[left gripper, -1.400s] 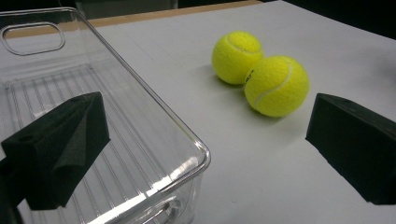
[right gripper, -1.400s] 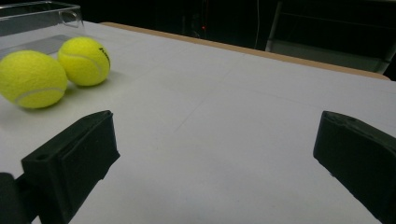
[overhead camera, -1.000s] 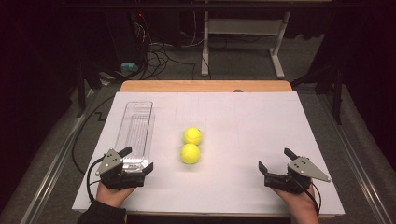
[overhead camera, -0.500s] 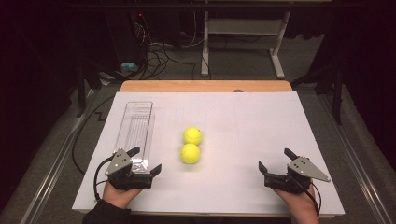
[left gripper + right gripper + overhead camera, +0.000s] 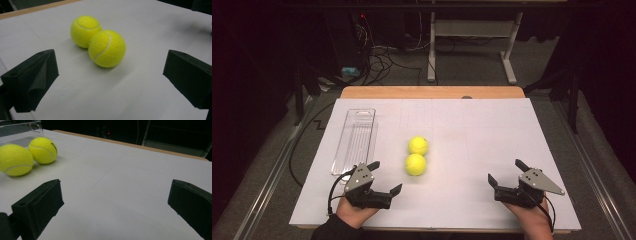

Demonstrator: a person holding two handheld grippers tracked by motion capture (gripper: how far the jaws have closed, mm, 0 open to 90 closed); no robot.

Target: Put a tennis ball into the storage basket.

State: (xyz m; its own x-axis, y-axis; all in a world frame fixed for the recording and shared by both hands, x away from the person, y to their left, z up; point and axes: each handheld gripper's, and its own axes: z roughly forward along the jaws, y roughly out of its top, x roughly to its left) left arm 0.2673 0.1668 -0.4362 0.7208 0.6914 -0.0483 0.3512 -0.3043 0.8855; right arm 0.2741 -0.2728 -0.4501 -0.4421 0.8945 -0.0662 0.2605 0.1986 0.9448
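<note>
Two yellow tennis balls touch each other mid-table: the near ball (image 5: 416, 164) (image 5: 107, 48) (image 5: 15, 159) and the far ball (image 5: 418, 145) (image 5: 85, 30) (image 5: 43, 150). My left gripper (image 5: 384, 177) (image 5: 110, 82) is open at the front left, its jaws pointing at the near ball a short way ahead. A clear plastic tray (image 5: 354, 140) (image 5: 20, 128) lies along the left side, empty. My right gripper (image 5: 504, 172) (image 5: 115, 205) is open at the front right, holding nothing, with the balls off to its left.
A white sheet (image 5: 472, 130) covers the table, with the wooden edge (image 5: 432, 92) at the back. Beyond it are desk legs (image 5: 510, 55) and cables (image 5: 382, 55) on the dark floor.
My left gripper has moved right and turned toward the balls, away from the tray's near end. The right gripper and the balls have stayed still.
</note>
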